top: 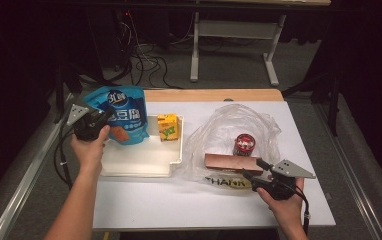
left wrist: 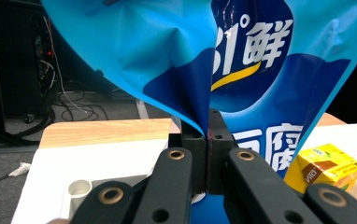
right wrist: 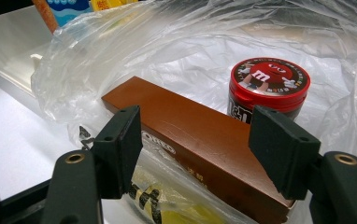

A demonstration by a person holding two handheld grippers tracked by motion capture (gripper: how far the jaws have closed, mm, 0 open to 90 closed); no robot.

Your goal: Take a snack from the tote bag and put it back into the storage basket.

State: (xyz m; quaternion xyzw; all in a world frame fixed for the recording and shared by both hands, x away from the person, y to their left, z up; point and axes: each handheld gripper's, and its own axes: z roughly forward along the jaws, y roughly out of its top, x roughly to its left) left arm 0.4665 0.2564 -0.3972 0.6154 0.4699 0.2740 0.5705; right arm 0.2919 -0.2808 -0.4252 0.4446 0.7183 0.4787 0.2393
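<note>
Count on the table (top: 179, 200): one blue pouch, one yellow carton, one white tray, one clear bag, one brown box, one red-lidded tin, two grippers. Left gripper (top: 95, 122) has its black jaws pressed together on a fold of the blue pouch (top: 121, 114); in the left gripper view the glossy, creased film (left wrist: 176, 60) runs down into the closed jaws, printed with white characters. The pouch is held upright over the far-left corner of the white tray (top: 144, 162), a shallow, smooth plastic tray with rounded corners. The yellow carton (top: 168, 126), a small rectangular drink box, stands in the tray's far-right part, just beside the pouch. Right gripper (top: 255, 175) has its jaws spread wide, at the near edge of the clear plastic bag (top: 219, 127); thin, crinkled, translucent film with dark lettering on its near side. Inside the bag: a long brown box (right wrist: 200, 144), flat-sided, matte, lying down, and a round tin (right wrist: 269, 84) with a red printed lid, standing just behind it. Tabletop is plain white with a wooden strip along the far edge.
</note>
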